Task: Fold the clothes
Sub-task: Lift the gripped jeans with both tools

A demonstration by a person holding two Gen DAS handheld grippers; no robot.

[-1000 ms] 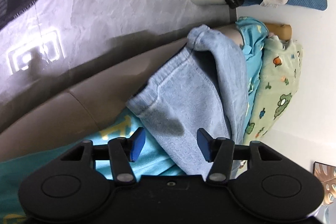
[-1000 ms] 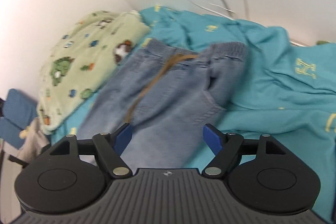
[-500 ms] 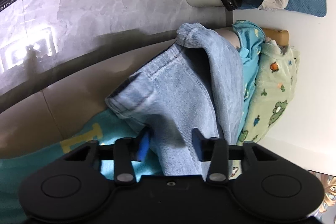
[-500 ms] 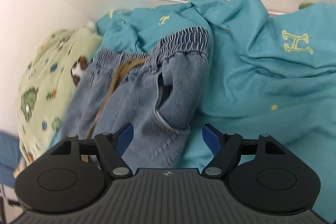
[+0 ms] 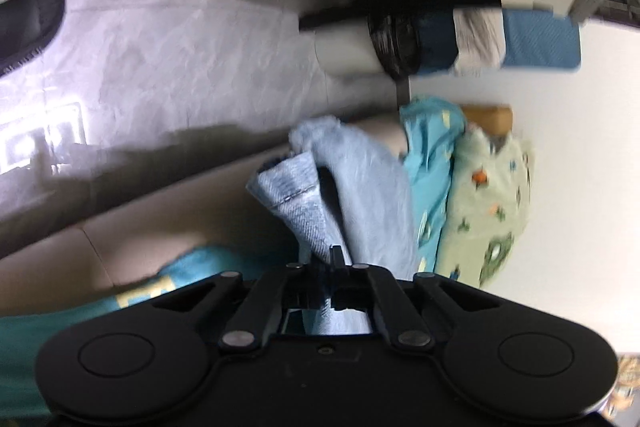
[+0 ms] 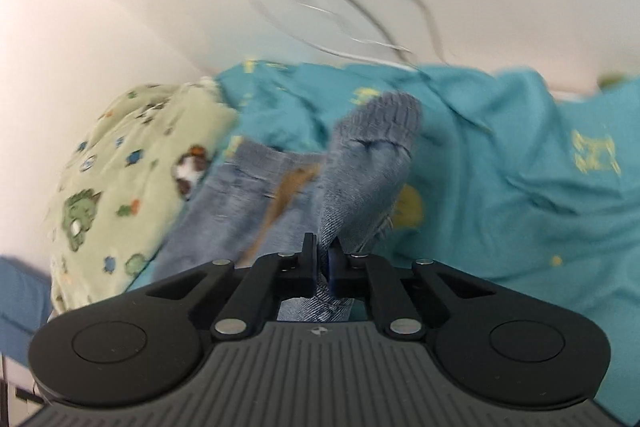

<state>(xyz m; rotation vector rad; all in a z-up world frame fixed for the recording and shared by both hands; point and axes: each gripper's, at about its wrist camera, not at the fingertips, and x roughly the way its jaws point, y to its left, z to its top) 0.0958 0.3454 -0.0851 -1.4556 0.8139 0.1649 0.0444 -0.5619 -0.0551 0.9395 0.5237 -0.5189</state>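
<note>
Light blue jeans (image 5: 360,195) lie across a bed covered by a teal sheet (image 6: 500,195). My left gripper (image 5: 334,259) is shut on the jeans near the leg hem, which lifts off the bed edge. In the right wrist view the jeans (image 6: 360,171) show their elastic waistband and a brown drawstring (image 6: 288,187). My right gripper (image 6: 323,253) is shut on denim below the waistband, pulling it up into a peak. Both views are motion-blurred.
A green cartoon-print pillow (image 6: 120,179) lies against the white wall beside the jeans. Cables (image 6: 360,23) hang from a wall socket above the bed. A grey tiled floor (image 5: 180,59), a black slipper (image 5: 28,23) and a stack of textiles (image 5: 460,39) lie beyond the bed edge.
Both grippers went from open to shut on the jeans. The denim has been pulled up and bunched at the leg hem and at the waistband.
</note>
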